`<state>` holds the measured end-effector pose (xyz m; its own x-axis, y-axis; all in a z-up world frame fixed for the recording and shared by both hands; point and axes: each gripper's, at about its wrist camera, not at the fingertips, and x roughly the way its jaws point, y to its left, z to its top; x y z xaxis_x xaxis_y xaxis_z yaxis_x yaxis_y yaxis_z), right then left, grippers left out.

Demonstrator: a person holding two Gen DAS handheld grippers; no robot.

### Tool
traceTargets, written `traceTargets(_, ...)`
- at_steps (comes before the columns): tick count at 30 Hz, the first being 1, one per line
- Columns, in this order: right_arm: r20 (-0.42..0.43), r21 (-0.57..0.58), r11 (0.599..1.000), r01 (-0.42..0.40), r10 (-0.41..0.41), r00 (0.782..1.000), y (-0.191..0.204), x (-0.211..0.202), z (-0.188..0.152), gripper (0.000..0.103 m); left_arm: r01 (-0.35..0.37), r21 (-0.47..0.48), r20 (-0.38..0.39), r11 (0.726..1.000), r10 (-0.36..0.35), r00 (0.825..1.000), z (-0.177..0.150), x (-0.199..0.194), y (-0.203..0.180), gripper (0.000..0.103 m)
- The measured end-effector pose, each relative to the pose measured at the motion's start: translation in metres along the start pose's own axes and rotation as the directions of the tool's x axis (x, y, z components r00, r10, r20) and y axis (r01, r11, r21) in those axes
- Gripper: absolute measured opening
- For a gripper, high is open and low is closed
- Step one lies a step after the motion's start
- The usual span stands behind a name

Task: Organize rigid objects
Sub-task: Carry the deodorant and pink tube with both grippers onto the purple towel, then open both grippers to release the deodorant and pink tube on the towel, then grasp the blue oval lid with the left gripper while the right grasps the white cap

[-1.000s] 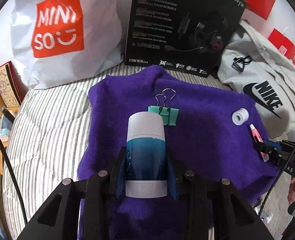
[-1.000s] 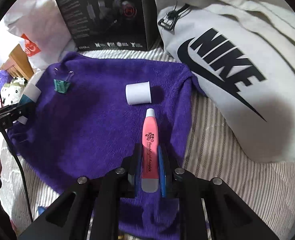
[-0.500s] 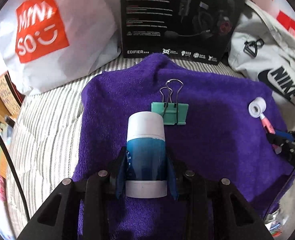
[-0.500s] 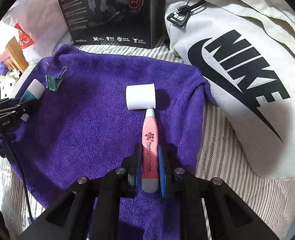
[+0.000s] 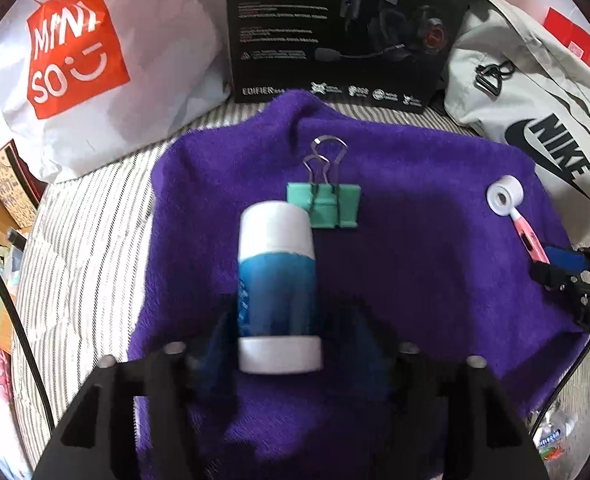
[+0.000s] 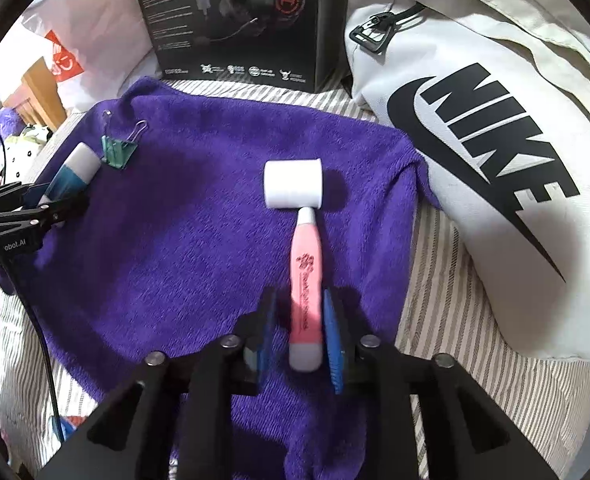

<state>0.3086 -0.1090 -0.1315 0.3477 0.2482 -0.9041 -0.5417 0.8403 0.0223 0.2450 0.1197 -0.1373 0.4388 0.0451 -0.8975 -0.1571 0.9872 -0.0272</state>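
Note:
A blue and white tube (image 5: 275, 276) lies on the purple towel (image 5: 415, 240) between the spread fingers of my left gripper (image 5: 285, 320), which is open. A green binder clip (image 5: 325, 204) lies just beyond the tube. A pink flashlight pen (image 6: 306, 276) lies on the towel (image 6: 175, 220) between the parted fingers of my right gripper (image 6: 299, 328), which is open. Its tip touches a white roll (image 6: 293, 184). The tube (image 6: 73, 176) and clip (image 6: 117, 150) also show at the left of the right wrist view.
A black headset box (image 5: 347, 28) stands at the back. A white Miniso bag (image 5: 95, 60) is at the back left and a grey Nike bag (image 6: 495, 140) at the right. The towel lies on a striped bedsheet (image 5: 83, 248).
Both grippers have opened. The left let go of the tube beside the clip, and the right let go of the pink pen against the white roll.

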Motion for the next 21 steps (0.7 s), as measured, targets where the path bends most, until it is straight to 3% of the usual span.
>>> traceTargets(7, 0.028, 0.009, 1.0, -0.002, 0.001, 1.0, 0.003, -0.027, -0.014, 0.053, -0.009, -0.041, 0.004, 0.999, 0.01, 1.0, -0.011, -0.017, 0.001, 0.062)
traceTargets(21, 0.1, 0.129, 0.992, -0.005, -0.008, 0.995, -0.013, -0.102, -0.082, 0.053, 0.081, 0.003, 0.094, 0.997, -0.081, 0.992, -0.062, -0.094, -0.033, 0.062)
